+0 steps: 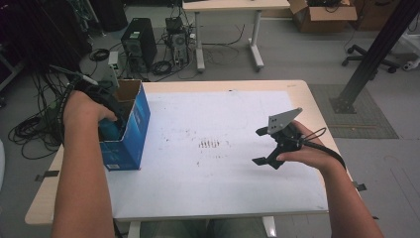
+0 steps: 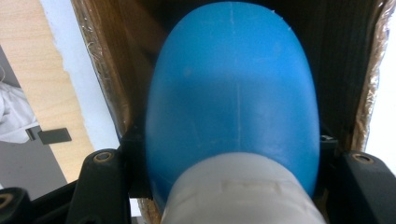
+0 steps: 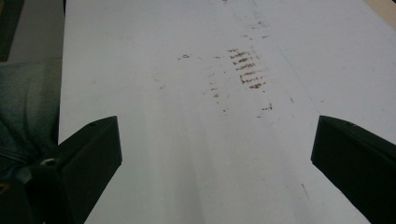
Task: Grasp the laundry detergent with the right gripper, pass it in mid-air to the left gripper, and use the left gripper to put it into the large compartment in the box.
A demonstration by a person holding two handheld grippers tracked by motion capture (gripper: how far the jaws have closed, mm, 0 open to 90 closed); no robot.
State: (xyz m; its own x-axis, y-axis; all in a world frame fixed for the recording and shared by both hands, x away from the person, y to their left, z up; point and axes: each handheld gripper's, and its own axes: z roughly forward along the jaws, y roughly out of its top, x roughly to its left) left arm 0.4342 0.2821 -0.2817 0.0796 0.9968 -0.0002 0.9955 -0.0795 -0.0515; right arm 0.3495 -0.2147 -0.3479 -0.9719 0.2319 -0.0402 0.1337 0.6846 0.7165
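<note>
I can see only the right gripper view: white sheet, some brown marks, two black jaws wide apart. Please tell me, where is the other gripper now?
Observer: The left gripper is inside an open blue box at the table's left edge.
Operator: Does it hold something?
Observer: Yes, its jaws sit either side of a blue bottle with a white cap.
Operator: And my gripper, is it near the box?
Observer: No. The right gripper is open above the white sheet, well right of the box.

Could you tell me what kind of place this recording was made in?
Probably a lab or workshop: a computer tower with tangled cables sits on the floor, beside a cardboard box and a desk.
</note>
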